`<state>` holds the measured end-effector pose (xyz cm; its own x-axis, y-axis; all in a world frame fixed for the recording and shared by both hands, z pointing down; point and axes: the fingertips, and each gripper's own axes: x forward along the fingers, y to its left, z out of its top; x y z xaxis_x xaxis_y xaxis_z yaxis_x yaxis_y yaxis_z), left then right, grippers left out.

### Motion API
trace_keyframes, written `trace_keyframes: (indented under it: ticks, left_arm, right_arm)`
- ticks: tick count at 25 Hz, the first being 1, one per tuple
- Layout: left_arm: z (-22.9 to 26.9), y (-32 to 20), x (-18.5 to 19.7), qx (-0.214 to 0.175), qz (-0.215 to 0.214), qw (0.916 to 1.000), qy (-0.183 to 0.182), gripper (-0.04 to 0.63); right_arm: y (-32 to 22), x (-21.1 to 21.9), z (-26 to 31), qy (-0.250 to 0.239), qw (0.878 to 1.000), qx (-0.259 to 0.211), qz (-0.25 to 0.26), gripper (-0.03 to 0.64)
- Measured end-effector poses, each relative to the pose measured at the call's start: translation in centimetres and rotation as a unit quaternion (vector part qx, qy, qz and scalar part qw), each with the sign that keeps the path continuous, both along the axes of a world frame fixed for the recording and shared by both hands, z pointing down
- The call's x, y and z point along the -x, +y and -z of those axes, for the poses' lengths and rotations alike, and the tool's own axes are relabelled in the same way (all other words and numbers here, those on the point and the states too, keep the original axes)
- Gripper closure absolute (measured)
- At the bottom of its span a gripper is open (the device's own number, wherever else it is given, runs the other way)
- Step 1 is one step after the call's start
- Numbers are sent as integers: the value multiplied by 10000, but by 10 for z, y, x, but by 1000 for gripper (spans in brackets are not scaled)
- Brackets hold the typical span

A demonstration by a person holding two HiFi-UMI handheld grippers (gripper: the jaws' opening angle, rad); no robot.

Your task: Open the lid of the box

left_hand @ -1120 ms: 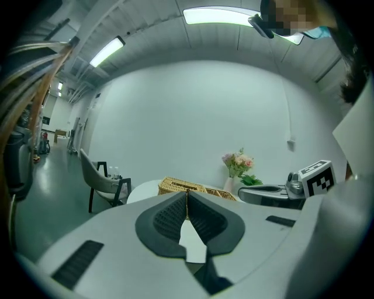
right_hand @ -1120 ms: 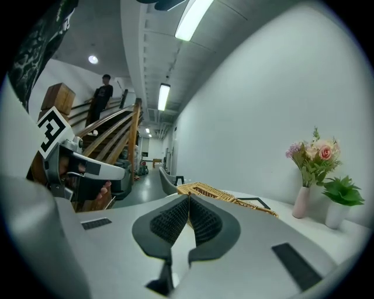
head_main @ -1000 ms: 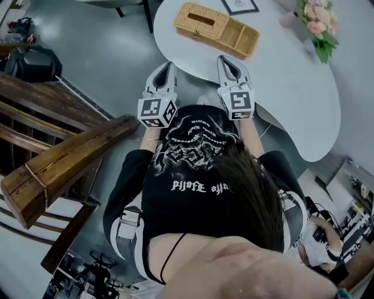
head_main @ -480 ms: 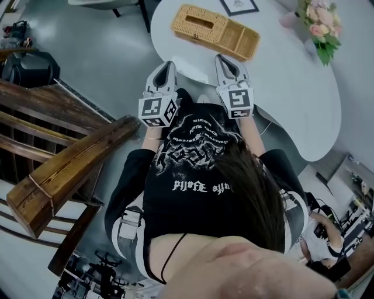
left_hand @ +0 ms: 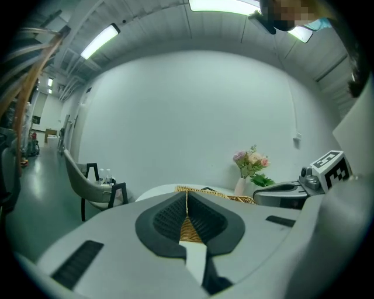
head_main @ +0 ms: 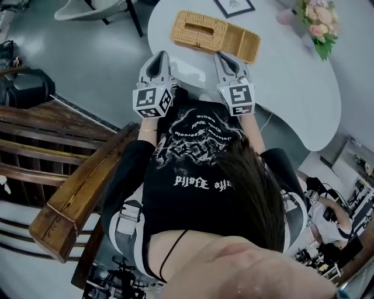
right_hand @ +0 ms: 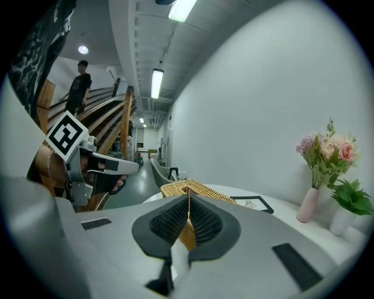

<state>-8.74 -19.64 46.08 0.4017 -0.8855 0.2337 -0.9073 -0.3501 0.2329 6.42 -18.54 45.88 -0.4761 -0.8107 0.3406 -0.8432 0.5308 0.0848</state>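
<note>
A woven wicker box (head_main: 215, 34) lies on the white oval table (head_main: 304, 99), its lid with a slot on the left half and an open compartment at its right end. My left gripper (head_main: 161, 56) is shut and empty, held over the table's near edge, short of the box. My right gripper (head_main: 222, 56) is likewise shut on nothing, just below the box's right part. In the left gripper view the box (left_hand: 201, 190) shows past the closed jaws; in the right gripper view the box (right_hand: 193, 188) sits right beyond the tips.
A vase of pink flowers (head_main: 318, 26) and a framed picture (head_main: 234, 6) stand on the table's far side. A grey chair (head_main: 99, 9) is at the left of the table. A wooden stair rail (head_main: 82, 187) runs along the left. Another person sits at the lower right (head_main: 327, 216).
Both grippers have moved forward, closer to the wicker box. The head view has shifted, so the stair rail now sits lower in the picture.
</note>
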Motion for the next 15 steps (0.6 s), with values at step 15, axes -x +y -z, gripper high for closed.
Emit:
trace_keyframes:
  ticks: [15]
  left_arm:
    - [-24,-79,-18,1,-745,9971,-178,571]
  right_arm:
    - [-59,2,-29,684,9957,585,232,541]
